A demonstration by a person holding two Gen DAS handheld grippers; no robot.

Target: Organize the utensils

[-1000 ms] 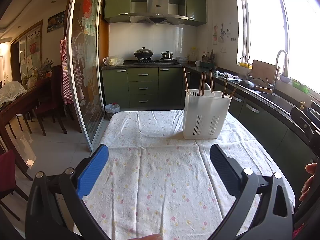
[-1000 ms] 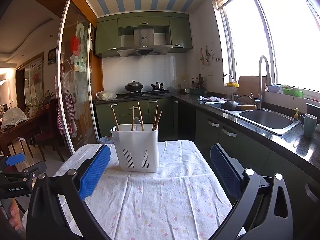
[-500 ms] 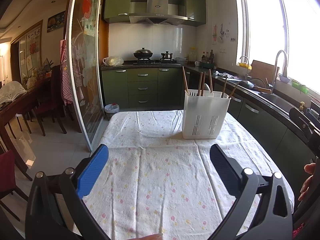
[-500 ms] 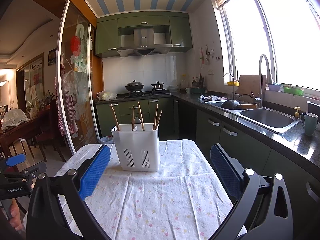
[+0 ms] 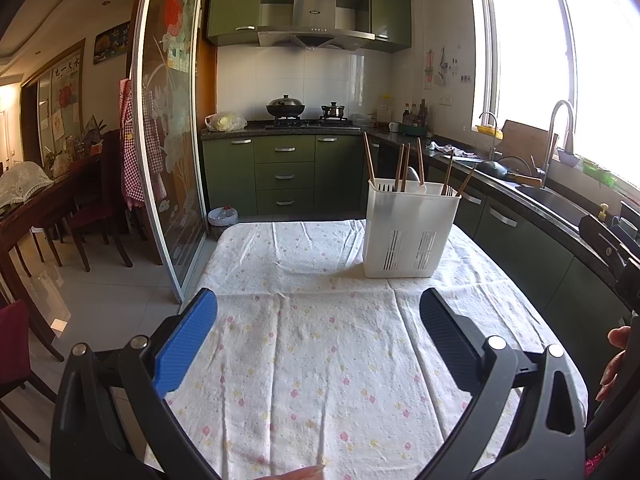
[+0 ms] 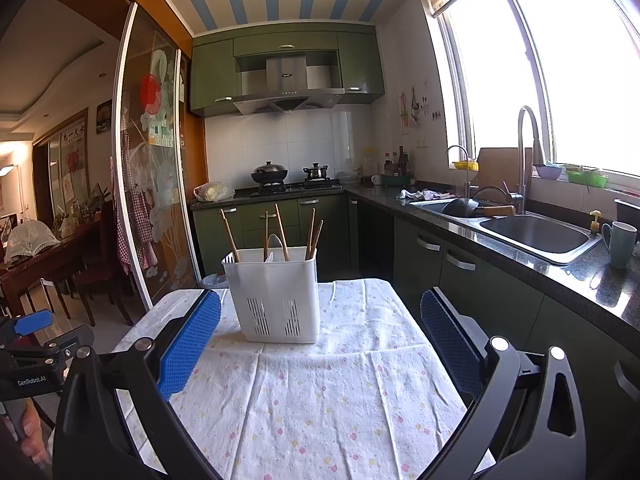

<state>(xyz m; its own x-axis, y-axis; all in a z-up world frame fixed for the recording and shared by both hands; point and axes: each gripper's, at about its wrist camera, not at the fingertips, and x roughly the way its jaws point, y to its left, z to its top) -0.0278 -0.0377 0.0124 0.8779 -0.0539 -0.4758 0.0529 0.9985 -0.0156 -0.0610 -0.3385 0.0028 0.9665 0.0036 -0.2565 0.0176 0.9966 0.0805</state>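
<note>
A white slotted utensil holder (image 5: 408, 236) stands upright at the far end of the cloth-covered table (image 5: 320, 360). Several wooden chopsticks (image 5: 400, 168) and a white spoon (image 5: 421, 189) stick up from it. The holder also shows in the right wrist view (image 6: 276, 296), with chopsticks (image 6: 280, 232) in it. My left gripper (image 5: 318, 334) is open and empty, low over the near part of the table. My right gripper (image 6: 320, 336) is open and empty, just short of the holder. The left gripper also shows at the left edge of the right wrist view (image 6: 32, 340).
The table's cloth is white with small flowers. A dark counter with a sink (image 6: 536, 236), tap and mug (image 6: 620, 244) runs along the right. A glass sliding door (image 5: 172, 140) stands left. A stove with pots (image 5: 286, 108) is at the back. Dining chairs (image 5: 92, 216) are far left.
Both views have shifted very slightly; the holder sits a touch lower and nearer in the left wrist view. Both grippers stay open and empty.
</note>
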